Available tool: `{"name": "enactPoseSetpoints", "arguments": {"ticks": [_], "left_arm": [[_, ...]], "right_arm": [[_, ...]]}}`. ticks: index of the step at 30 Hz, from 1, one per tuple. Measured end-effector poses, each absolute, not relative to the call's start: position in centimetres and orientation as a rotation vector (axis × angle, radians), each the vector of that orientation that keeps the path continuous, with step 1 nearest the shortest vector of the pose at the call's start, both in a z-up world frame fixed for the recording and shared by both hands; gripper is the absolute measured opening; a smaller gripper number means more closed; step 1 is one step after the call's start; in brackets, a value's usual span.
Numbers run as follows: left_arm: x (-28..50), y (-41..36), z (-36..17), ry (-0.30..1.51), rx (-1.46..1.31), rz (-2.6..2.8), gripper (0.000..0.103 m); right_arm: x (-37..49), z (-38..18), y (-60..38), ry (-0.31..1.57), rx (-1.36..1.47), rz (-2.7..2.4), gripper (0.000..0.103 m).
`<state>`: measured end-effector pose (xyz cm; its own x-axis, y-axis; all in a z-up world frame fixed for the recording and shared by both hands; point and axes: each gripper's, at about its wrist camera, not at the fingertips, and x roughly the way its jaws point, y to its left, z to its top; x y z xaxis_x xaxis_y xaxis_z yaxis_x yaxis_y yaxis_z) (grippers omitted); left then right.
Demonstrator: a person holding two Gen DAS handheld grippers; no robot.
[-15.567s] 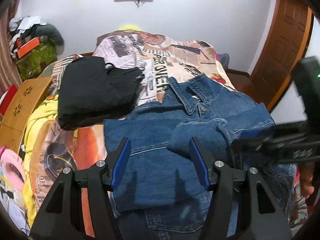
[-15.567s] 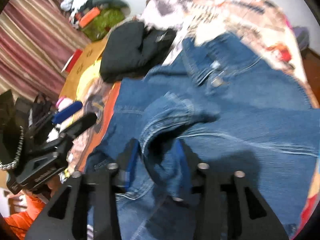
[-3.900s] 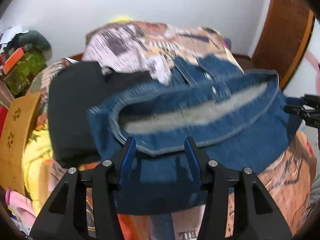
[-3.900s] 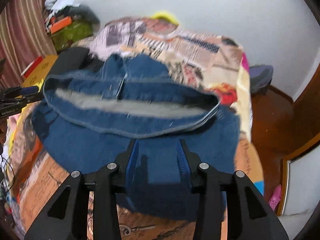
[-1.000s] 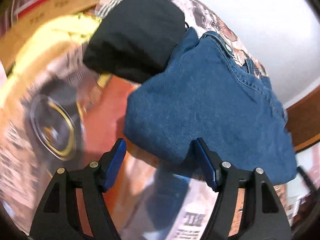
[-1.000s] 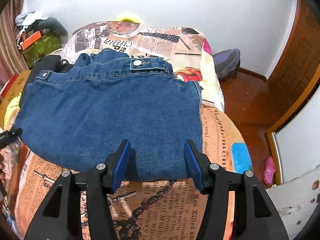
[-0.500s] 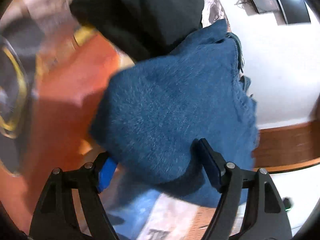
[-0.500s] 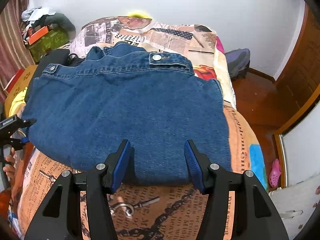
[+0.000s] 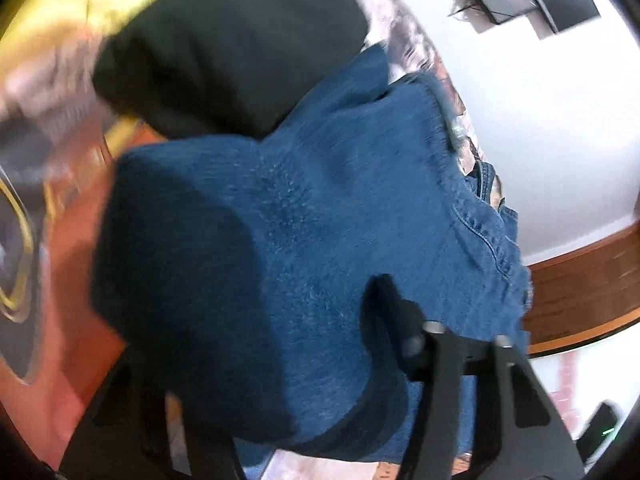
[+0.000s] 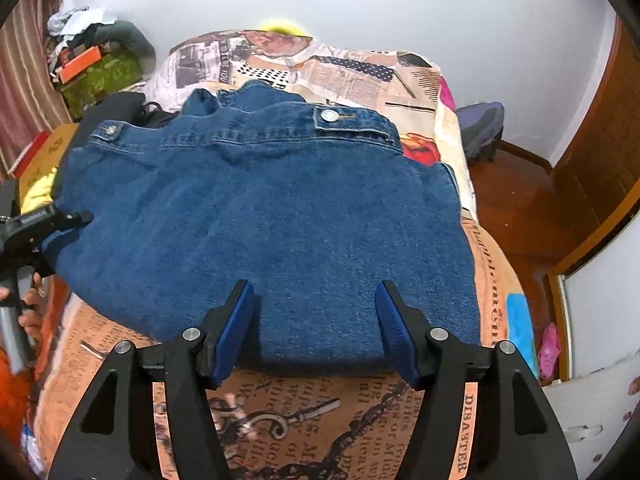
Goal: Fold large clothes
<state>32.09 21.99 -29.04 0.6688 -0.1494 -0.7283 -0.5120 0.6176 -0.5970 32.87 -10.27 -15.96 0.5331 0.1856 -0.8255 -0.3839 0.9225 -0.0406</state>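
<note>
Denim jacket [image 10: 264, 216] lay folded on the newspaper-print bedspread [image 10: 304, 412], long axis running left-right across the right wrist view, button tabs at the far edge, fold edge nearest the cameras. A black garment [image 9: 224, 40] sat touching its far-left corner.

Key relation: the left end of the jacket was at the left gripper [image 9: 280, 360], which came at it from the side. In its own view the denim filled the space between the fingers; the left finger was hidden under cloth, the right one [image 9: 404, 320] was against the fabric. Jaws were closing on the jacket end; I couldn't tell if they had bitten yet.

Right gripper [image 10: 316, 328] was at the near fold edge, jaws spread and opening, straddling the edge, pads [image 10: 236, 328] looked just clear of the cloth. So the left hand looked like the working one for the next fold, probably end-over-end along the long axis.

Versus a second earlier: the left gripper had moved in from beside the jacket corner onto it; the right had barely shifted.
</note>
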Motion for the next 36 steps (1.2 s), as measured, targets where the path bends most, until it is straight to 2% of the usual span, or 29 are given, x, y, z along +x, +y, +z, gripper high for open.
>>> {"name": "enactPoseSetpoints", "arguments": {"ticks": [3, 6, 14, 21, 26, 36], "left_arm": [[32.7, 20.9, -26.6, 0.806, -0.776, 0.270, 0.027], [32.8, 19.9, -23.3, 0.756, -0.698, 0.237, 0.021], [31.3, 17.5, -14.1, 0.520, -0.584, 0.141, 0.018], [30.0, 19.2, -11.4, 0.462, -0.536, 0.227, 0.017], [30.0, 17.5, -11.5, 0.492, -0.423, 0.243, 0.017], [32.4, 11.4, -10.2, 0.497, -0.323, 0.101, 0.017]], "right_arm": [[32.9, -15.2, -9.8, 0.945, -0.209, 0.365, 0.059], [33.0, -14.5, -8.8, 0.935, -0.216, 0.379, 0.059], [32.7, -13.5, -3.7, 0.935, -0.244, 0.510, 0.059], [32.6, -18.3, 1.6, 1.115, -0.162, 0.681, 0.060], [32.9, -21.5, 4.4, 1.232, -0.098, 0.736, 0.060], [32.8, -16.1, -2.7, 1.047, -0.101, 0.631, 0.060]]}}
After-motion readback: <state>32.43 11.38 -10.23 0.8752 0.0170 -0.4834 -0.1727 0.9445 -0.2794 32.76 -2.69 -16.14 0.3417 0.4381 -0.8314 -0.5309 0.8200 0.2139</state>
